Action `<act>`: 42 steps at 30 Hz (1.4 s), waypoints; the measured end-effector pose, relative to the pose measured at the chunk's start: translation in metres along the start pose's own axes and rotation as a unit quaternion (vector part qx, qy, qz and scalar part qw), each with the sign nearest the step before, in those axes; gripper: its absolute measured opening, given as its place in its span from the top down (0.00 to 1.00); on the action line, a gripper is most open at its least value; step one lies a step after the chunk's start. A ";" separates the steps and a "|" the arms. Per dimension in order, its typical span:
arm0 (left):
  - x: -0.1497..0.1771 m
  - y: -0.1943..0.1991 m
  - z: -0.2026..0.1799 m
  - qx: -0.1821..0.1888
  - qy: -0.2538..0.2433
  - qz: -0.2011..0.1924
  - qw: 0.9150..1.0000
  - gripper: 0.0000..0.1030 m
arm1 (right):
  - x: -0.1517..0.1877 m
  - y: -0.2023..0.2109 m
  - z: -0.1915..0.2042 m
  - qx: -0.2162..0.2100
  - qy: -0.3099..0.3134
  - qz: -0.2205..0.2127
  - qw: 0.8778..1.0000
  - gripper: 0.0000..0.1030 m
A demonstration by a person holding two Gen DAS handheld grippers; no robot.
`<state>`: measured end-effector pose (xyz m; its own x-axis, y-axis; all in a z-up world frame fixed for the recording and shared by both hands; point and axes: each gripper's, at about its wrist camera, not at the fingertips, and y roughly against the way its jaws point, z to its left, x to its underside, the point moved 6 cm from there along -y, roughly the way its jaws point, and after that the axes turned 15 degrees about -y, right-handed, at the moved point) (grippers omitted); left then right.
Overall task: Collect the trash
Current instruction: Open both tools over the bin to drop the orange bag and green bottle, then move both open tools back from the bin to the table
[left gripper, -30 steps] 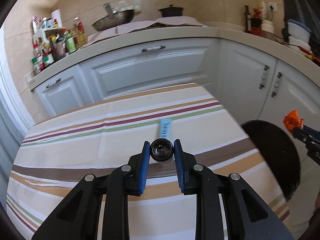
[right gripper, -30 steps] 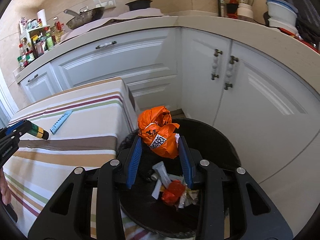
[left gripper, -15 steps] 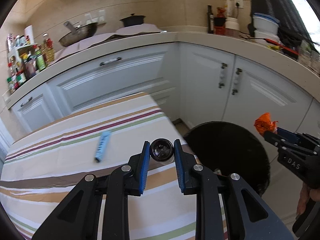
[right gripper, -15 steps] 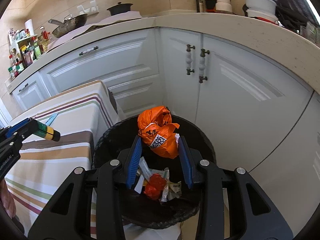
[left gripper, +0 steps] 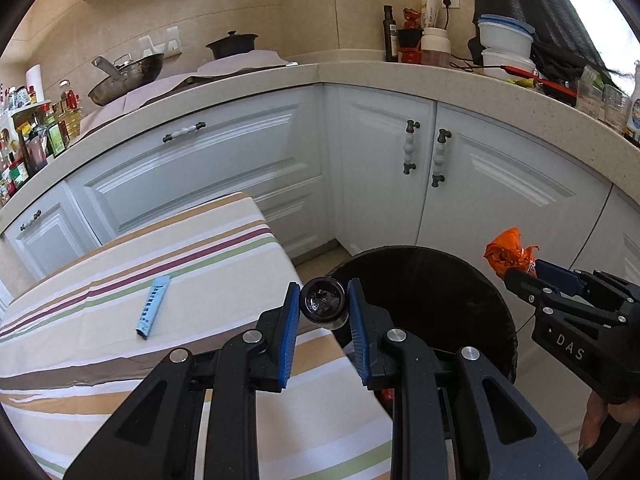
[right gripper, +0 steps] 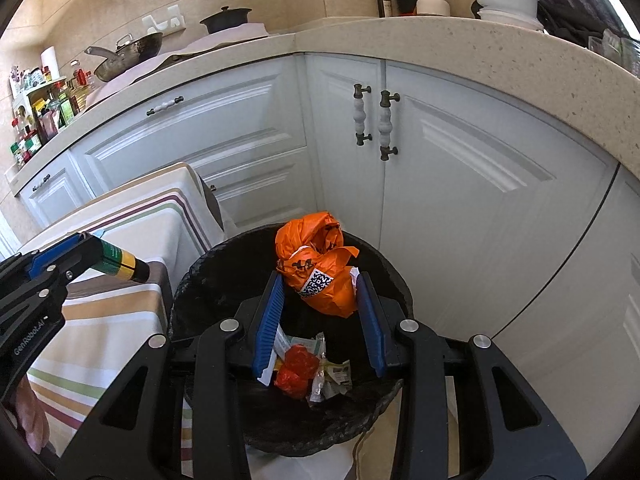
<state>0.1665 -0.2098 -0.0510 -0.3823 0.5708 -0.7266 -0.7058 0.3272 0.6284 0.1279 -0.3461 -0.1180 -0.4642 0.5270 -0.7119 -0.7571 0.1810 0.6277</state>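
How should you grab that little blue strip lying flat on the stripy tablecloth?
Grip the blue strip across its narrow width, near the middle, coming straight down from above. It lies flat on the tablecloth, long and thin, so jaws set across the short sides likely fit; its flatness may make it hard to lift.

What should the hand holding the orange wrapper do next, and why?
Probably open the right gripper and let go. It is clamped on the crumpled orange wrapper, which hangs over the open black bin, where other trash already lies, so it should fall straight in.
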 end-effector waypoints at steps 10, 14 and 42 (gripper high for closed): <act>-0.005 -0.022 -0.013 0.017 -0.001 0.007 1.000 0.75 | 0.001 -0.016 -0.004 0.006 -0.006 0.008 1.000 0.59; -0.005 -0.030 -0.015 0.014 -0.003 0.013 1.000 0.66 | 0.001 -0.025 -0.007 0.012 -0.007 0.013 1.000 0.54; 0.031 0.005 0.057 -0.050 0.055 0.024 0.997 0.31 | 0.002 -0.015 0.039 -0.020 0.013 0.008 1.000 0.53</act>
<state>0.1849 -0.1475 -0.0550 -0.4771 0.4956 -0.7257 -0.7385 0.2216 0.6368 0.1562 -0.3153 -0.1161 -0.4872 0.5085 -0.7100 -0.7671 0.1395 0.6262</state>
